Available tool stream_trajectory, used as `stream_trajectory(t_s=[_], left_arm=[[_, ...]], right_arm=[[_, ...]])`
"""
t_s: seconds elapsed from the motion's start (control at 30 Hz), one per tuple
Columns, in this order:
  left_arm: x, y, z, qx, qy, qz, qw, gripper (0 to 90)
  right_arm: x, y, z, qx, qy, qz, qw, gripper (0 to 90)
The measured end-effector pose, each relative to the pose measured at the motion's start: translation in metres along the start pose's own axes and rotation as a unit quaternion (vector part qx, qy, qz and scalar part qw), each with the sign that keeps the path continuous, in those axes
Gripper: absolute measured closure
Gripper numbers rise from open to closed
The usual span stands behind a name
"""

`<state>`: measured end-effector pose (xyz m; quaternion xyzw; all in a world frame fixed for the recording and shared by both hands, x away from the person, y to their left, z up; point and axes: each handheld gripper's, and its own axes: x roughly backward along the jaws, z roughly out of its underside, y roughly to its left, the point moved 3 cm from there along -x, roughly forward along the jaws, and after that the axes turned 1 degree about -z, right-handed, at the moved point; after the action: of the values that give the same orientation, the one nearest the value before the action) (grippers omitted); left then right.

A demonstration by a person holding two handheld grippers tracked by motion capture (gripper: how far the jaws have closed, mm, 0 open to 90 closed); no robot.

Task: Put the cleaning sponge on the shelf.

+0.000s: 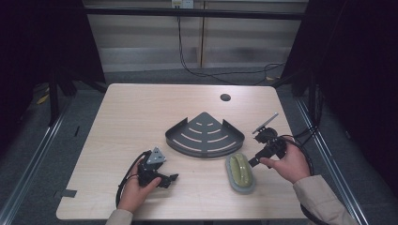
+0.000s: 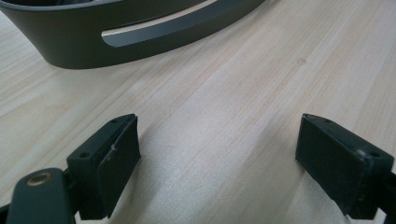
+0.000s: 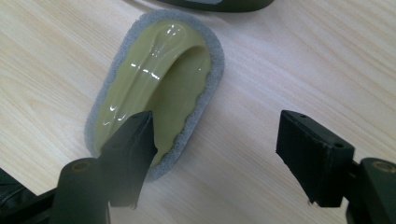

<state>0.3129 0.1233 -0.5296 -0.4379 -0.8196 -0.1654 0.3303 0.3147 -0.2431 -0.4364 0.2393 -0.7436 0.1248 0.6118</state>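
A light wooden desk [image 1: 141,112] carries a dark grey, fan-shaped metal rack [image 1: 205,134] with slotted floor and a low curved wall, sitting near the middle, its point toward the far edge and its rounded wall toward the person. Just beside that wall, on the side of the right edge and nearer the person, lies an oval scrubbing sponge [image 1: 240,172]: a grey pad with a glossy olive-green handle on top, lengthwise toward the near edge.

The left gripper [image 1: 170,178] rests low over the desk toward the near left corner, held in the person's left hand [image 1: 139,187]. In the left gripper view its fingers [image 2: 114,163] stand wide apart with nothing but bare wood between them, and the rack's curved wall [image 2: 140,32] rises ahead.

The right gripper [image 1: 256,161] is held in the right hand [image 1: 291,164] near the right edge, pointing at the sponge. In the right gripper view its fingers [image 3: 313,154] are spread wide; one finger overlaps the near end of the sponge [image 3: 154,93], though I cannot tell whether it touches, and the other hangs over bare desk well to the side. A small round hole [image 1: 225,97] shows near the far edge.
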Motion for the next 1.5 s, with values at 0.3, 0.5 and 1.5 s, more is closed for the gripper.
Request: stream_trajectory(t_s=[0.3, 0.5, 1.5], left_arm=[[0.0, 0.0, 0.0, -0.001, 0.0, -0.001, 1.0, 13.2], [0.0, 0.0, 0.0, 0.0, 0.0, 0.0, 1.0, 13.2], [0.0, 0.0, 0.0, 0.0, 0.0, 0.0, 1.0, 13.1]], right_arm=[[0.009, 0.003, -0.009, -0.001, -0.002, 0.002, 1.0, 28.0], [0.009, 0.008, -0.013, 0.001, -0.004, -0.001, 1.0, 29.0], [-0.014, 0.034, -0.023, -0.02, 0.04, -0.027, 0.9986, 38.6]])
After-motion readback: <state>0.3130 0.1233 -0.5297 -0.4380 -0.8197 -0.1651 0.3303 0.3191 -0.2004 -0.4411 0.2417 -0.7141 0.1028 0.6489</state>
